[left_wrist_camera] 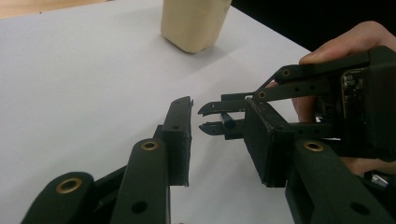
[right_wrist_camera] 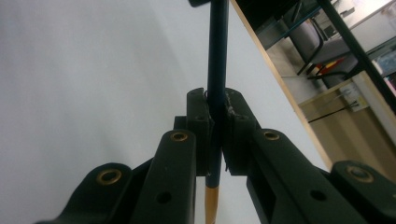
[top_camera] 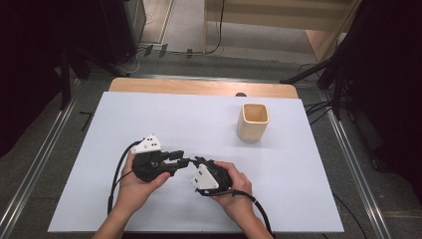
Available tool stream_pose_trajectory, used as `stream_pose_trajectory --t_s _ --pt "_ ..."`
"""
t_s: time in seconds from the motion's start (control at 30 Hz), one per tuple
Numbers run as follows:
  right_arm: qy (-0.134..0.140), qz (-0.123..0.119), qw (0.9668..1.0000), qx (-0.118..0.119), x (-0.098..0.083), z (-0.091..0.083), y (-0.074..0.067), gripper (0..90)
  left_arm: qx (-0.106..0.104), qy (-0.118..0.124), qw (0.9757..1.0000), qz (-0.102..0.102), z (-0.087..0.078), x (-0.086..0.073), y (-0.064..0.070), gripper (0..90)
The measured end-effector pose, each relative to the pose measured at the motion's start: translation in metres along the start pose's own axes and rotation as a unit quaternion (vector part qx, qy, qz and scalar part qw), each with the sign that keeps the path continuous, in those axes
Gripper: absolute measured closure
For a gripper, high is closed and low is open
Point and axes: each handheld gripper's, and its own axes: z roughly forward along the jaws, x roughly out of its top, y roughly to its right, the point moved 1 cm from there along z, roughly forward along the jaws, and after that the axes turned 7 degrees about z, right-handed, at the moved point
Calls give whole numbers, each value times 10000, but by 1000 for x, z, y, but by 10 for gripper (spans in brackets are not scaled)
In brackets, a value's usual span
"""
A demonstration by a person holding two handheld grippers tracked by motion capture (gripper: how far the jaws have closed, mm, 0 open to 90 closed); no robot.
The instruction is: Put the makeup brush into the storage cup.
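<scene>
We have the pencil (right_wrist_camera: 217, 70) clamped between the fingers of our right gripper (right_wrist_camera: 216, 100), held just above the white surface (top_camera: 149, 114) with its dark shaft pointing toward our left gripper (left_wrist_camera: 219, 140). The left one stands with its fingers apart around the pencil's end, not yet pressing on it. So the pick-up looks done; what seems left is the handover and carrying the pencil to the wooden cup (top_camera: 253, 121), well apart and empty.
</scene>
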Motion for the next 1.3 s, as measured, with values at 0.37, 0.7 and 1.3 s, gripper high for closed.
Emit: stream_pose_trajectory --t_s 0.37,0.7,1.3 --pt "24 -258 9995 -182 0 1 -3 836 -293 -272 9990 -209 7 -1 -1 864" --pt "111 1403 9900 -129 2 -4 8 482 -25 57 9994 -349 -3 -3 -10 866" --pt "348 5861 8058 770 -20 -25 49 126 240 978 9949 -71 -10 -5 0 867"
